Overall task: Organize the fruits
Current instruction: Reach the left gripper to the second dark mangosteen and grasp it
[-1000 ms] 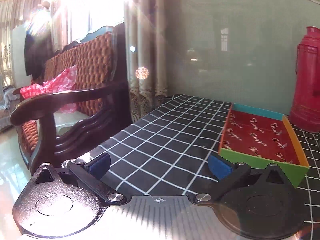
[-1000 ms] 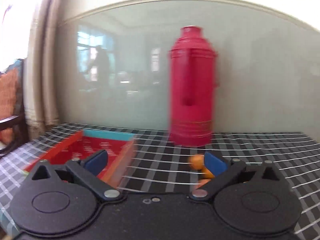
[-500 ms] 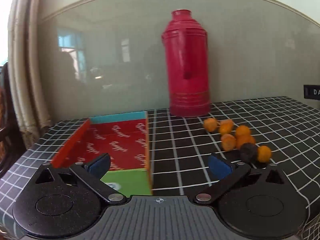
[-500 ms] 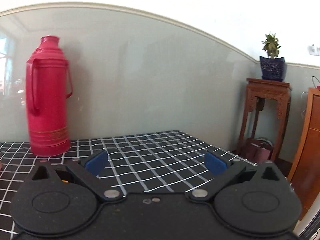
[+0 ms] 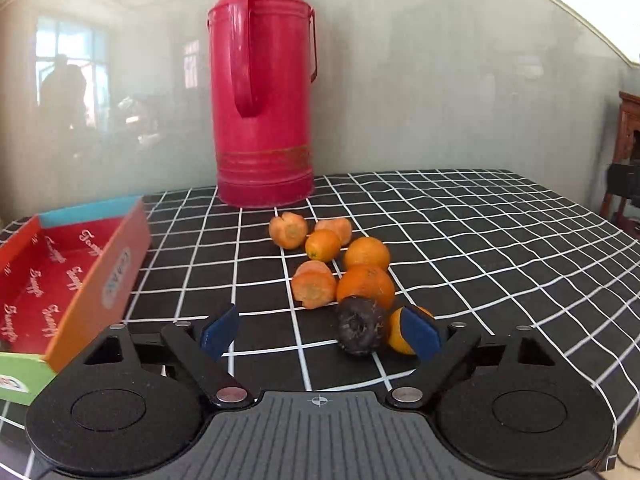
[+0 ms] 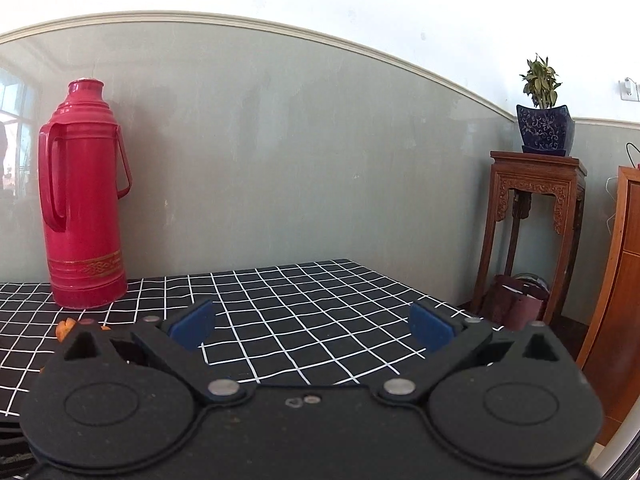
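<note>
The fruits [image 5: 340, 268] lie in a loose cluster on the bench [image 5: 480, 240] at the centre of the left wrist view, below the red flask [image 5: 262, 84]: several whole oranges, a few cut or peeled orange pieces, and one dark fruit [image 5: 360, 330] nearest the camera, touching the orange [image 5: 394, 336] beside it at lower right. None of them is in the box [image 5: 96, 268], which sits at the left edge of the frame with orange, blue and green walls; as much of its printed red floor as shows is bare, though its near end is cut off by the frame. So the sorting looks not yet begun, and every piece is left to move. The left claw [image 5: 320, 336] is released and holds nothing, its jaws spread wide; the dark fruit sits just inside its right pad, which overlaps the orange behind it, so that fruit seems the likely first pick. The right claw [image 6: 312, 328] is also released and holds nothing, pointing over a bare stretch of bench in the middle of its view, with the flask at upper left and only a sliver of orange at the left edge. At right stand a wooden stand [image 6: 532, 236] and potted plant [image 6: 544, 120].
</note>
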`<action>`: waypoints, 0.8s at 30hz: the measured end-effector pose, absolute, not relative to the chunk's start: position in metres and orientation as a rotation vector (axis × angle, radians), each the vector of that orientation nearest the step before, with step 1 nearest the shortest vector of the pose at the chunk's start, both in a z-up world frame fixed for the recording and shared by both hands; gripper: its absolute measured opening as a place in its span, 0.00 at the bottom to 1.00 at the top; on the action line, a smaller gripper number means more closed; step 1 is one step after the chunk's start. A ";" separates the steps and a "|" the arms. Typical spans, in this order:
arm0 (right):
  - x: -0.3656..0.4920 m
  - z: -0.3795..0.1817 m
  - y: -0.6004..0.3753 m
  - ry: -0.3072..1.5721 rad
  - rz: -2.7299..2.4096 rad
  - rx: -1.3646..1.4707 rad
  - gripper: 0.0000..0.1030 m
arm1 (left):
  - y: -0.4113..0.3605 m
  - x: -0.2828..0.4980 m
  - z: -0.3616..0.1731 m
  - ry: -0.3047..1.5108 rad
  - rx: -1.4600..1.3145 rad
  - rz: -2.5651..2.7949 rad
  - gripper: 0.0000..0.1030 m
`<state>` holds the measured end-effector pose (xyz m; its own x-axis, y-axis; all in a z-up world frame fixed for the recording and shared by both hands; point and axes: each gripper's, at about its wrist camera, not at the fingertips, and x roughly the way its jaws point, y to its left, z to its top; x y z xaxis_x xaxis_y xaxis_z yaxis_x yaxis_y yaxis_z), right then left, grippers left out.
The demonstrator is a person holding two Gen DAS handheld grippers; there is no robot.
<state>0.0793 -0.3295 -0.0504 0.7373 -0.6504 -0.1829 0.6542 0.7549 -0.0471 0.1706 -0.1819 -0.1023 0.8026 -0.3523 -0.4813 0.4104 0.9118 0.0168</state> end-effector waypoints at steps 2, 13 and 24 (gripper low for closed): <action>0.078 -0.050 -0.329 0.185 -0.708 0.029 0.94 | -0.185 0.175 -0.104 0.507 0.108 -0.403 0.77; 0.076 -0.050 -0.330 0.179 -0.699 0.020 0.94 | -0.189 0.185 -0.118 0.572 0.096 -0.339 0.64; 0.077 -0.053 -0.326 0.187 -0.691 0.007 0.94 | -0.197 0.200 -0.123 0.595 0.126 -0.353 0.48</action>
<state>0.0769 -0.3262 -0.0525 0.7546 -0.6327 -0.1738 0.6339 0.7714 -0.0558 0.2005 -0.1969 -0.1230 0.7703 -0.2886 -0.5686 0.3605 0.9326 0.0151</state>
